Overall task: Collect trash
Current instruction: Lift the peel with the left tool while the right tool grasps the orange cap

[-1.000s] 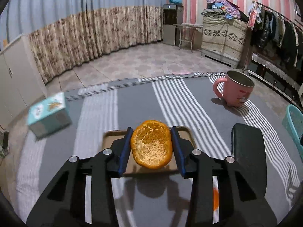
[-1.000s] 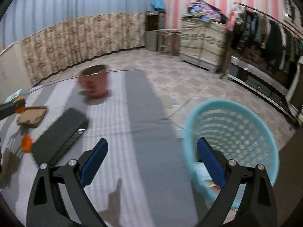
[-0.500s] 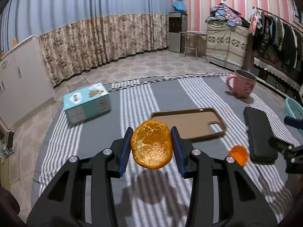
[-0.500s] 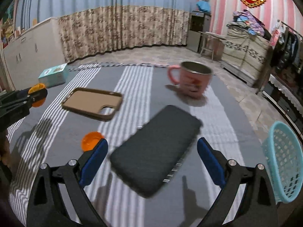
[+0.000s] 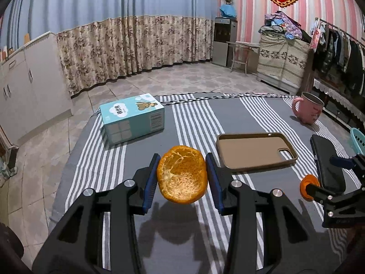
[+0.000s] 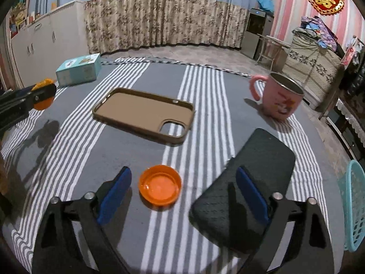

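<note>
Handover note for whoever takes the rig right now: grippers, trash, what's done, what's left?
Left gripper: shut on the orange peel, held above the cloth.
Right gripper: jaws closing around the orange cap on the cloth, pads not yet touching it; its right finger hangs over the black case.
Basket: at the table's right edge.
Done: peel picked up.
Left: grip the cap, drop peel and cap into the basket.

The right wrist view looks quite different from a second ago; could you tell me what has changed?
The right gripper swung from the blue basket over to the orange cap; its fingers, closing, now straddle it without touching. The left gripper still holds the orange peel.
</note>
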`<state>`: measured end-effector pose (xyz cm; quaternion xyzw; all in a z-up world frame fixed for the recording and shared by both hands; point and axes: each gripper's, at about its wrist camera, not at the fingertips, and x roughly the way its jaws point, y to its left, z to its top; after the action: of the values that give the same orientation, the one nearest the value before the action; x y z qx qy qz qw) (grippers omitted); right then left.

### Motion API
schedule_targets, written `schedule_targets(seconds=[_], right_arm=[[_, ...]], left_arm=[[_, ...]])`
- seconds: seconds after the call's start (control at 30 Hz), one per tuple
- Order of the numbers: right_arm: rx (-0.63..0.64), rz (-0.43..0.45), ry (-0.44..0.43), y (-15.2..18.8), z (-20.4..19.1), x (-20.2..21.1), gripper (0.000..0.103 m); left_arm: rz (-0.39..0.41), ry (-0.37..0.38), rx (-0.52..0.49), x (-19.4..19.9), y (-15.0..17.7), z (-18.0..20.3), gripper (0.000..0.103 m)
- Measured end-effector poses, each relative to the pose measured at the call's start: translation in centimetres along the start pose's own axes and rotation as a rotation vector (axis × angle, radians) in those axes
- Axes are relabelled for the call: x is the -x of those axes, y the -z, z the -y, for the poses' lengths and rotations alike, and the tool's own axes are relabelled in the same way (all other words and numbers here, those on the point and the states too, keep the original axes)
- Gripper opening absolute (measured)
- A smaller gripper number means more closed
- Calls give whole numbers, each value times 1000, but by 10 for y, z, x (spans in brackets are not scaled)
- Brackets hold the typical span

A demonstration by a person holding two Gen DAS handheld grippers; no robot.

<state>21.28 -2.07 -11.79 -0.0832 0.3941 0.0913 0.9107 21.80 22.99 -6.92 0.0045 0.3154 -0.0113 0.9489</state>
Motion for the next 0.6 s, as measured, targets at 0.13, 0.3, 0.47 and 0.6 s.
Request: schedule_targets(seconds=[0.13, 0.3, 0.47, 0.6], right_arm=[[7, -22, -17, 0, -6, -6, 75], [31, -59, -66, 0, -16, -15, 40], [-19, 8, -113, -3, -6, 0, 40], [-46, 83, -94, -10, 21, 27, 40]], left_arm=[[6, 8, -12, -1, 2, 3, 39], [1, 15, -26, -3, 4, 9, 39], [-2, 17, -24, 0, 2, 13, 39], [6, 19, -40, 9, -5, 29, 39]])
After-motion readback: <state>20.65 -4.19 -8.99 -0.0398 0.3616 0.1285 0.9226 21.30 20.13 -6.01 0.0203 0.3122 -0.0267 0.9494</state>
